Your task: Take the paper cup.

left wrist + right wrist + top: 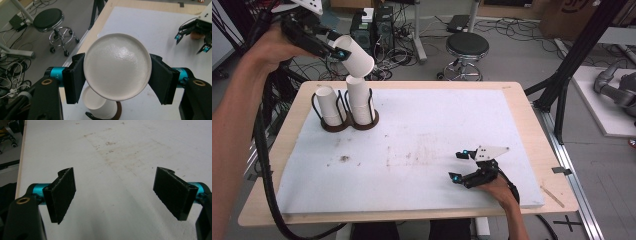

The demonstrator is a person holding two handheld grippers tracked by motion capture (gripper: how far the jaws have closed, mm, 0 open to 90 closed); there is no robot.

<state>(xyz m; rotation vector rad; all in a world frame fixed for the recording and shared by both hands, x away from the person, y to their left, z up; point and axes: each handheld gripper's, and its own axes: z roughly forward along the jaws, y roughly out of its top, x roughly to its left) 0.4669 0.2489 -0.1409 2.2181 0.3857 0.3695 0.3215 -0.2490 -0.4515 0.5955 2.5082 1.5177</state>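
1. While the left hand-held gripper (343, 54) is raised above the far left part of the bench (522, 100), its two black pads are closed on a white paper cup (354, 56), which lies tilted in the air, its mouth pointing down to the right in the high view.
2. In the left gripper view the round bottom of this cup (117, 66) faces the camera, with one pad pressing on each side.
3. Just below the cup stands a dark brown two-ring cup holder (349, 122) on the white foam board (437, 130) that covers the bench. A stack of white paper cups (359, 100) is in its right ring and another white cup (328, 105) in its left ring; the held cup is near the top of the stack.
4. Behind the bench are a black round stool (467, 46) and many cables on the floor.
5. The left forearm comes from the lower left and reaches high, with the wrist bent forward.
6. The right hand-held gripper (459, 166) rests low on the board at the near right, well apart from the cups. Its jaws stand wide apart with nothing between them; the pads (62, 195) show bare board.
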